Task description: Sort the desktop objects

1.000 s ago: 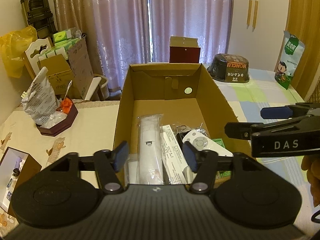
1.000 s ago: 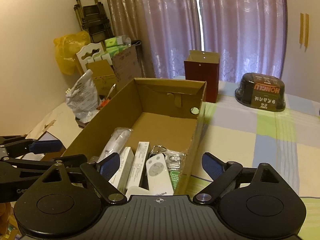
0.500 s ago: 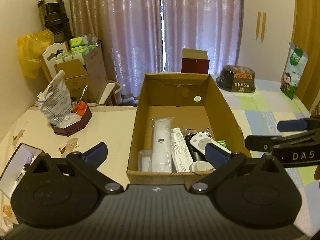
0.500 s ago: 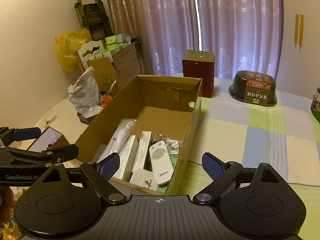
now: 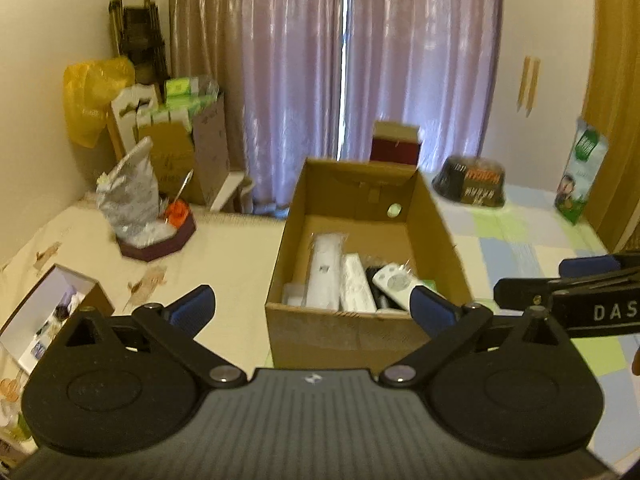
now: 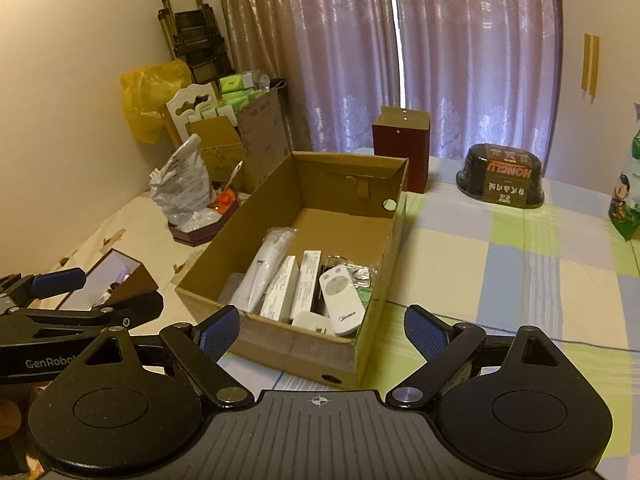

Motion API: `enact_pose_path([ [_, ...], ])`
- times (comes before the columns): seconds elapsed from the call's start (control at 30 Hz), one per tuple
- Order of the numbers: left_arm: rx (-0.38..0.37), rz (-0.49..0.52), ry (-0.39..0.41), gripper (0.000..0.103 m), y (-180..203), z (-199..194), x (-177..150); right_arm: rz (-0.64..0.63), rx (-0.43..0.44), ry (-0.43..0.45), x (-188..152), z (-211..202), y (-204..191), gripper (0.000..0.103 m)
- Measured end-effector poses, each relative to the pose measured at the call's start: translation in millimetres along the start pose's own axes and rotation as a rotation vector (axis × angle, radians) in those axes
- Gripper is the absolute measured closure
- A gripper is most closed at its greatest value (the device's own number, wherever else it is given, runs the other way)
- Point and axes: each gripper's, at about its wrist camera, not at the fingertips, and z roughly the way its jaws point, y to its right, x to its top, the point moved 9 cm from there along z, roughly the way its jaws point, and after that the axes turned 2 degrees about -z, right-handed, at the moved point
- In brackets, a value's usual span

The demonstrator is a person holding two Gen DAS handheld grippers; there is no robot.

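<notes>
Both tongs, left gripper (image 5: 310, 307) and right gripper (image 6: 322, 330), hang wide open and empty before the cardboard box (image 6: 280, 340) holding the remote (image 6: 342, 300) and packets, whose tight packing risks a snagged neighbour.

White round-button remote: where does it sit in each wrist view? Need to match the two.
Left wrist: white remote lies in the cardboard box's near-right corner, right of centre in the picture.
Right wrist: white remote in the same near-right corner, at picture centre, tilted.
Shared landmark: dark red box standing behind the cardboard box, before the curtains.
</notes>
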Motion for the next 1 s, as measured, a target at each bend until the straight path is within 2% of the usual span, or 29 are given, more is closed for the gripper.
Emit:
enact_pose_path([
  [0.1,0.005,0.019,0.018,0.001,2,-14,-3,0.009,-0.007,0.004,-3,-12,-3,0.011],
  [0.5,-0.009,-0.071,-0.075,0.001,-6,-54,-25,0.050,-0.025,0.002,-22,-46,-21,0.011],
  [1.0,0.009,-0.034,-0.100,0.001,2,-79,-40,0.089,-0.052,-0.026,-53,-68,-29,0.011],
])
